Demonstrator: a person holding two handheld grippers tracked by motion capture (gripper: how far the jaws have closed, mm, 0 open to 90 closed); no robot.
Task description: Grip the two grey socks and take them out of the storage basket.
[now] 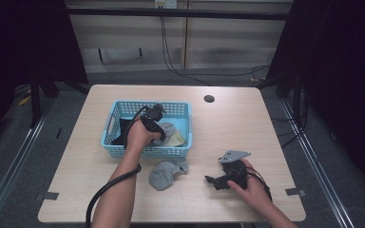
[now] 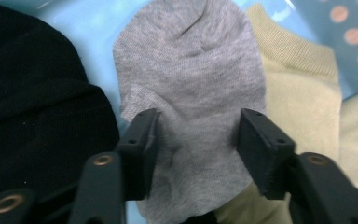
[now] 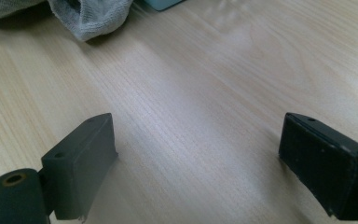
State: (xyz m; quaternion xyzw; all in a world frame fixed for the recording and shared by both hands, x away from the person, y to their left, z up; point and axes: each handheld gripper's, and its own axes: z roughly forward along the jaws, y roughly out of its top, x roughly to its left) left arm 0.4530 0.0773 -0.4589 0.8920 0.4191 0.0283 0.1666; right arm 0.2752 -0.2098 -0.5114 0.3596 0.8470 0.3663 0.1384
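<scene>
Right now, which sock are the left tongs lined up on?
The grey sock in the basket, lying between the open left tongs. It sits between the black garment and the cream sock.

A light blue perforated plastic basket sits on the far-left part of the wooden table. Inside it lie a grey sock, a pale yellow sock with a ribbed cuff just to its right and partly under it, and a black garment on its left. A blue cloth with pink dots shows at the basket's corner. A second grey sock lies crumpled on the table, just in front of the basket.
</scene>
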